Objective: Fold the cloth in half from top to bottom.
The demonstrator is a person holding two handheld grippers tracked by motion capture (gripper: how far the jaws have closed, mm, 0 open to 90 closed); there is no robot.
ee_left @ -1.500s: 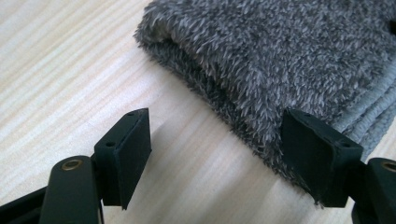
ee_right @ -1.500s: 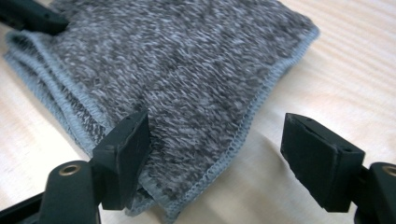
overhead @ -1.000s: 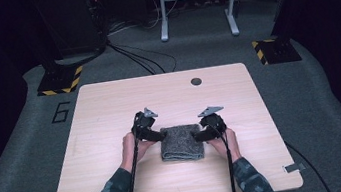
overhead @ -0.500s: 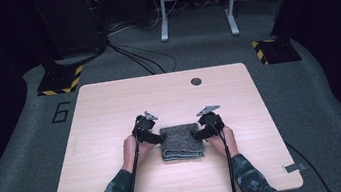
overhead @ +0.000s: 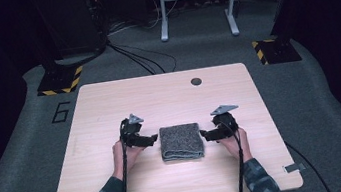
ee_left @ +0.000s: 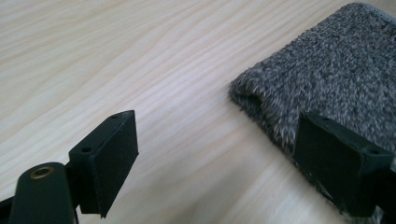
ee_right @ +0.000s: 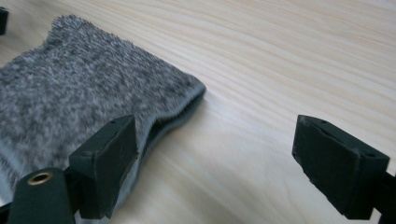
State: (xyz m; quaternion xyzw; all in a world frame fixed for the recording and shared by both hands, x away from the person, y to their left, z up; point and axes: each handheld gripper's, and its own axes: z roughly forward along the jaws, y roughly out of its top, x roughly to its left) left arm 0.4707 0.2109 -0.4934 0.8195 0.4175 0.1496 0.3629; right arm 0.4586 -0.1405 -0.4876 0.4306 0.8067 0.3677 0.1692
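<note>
The left gripper is resting low over the worktop, just beside the left edge of the folded grey towel, with a hand gripping it from the near side. In the left gripper view its fingers are standing wide apart with nothing between them, one over bare wood and the other at the fuzzy towel edge. The towel is lying flat in a neat rectangle near the middle of the worktop, somewhat toward the near edge, with its folded layers showing at the sides. The right gripper is sitting just beside the towel's right edge, held by the other hand. In the right gripper view its fingers are likewise spread wide and empty, one overlapping the towel corner and the other over bare worktop. A small dark round grommet is sitting near the far edge, well apart from the towel.
</note>
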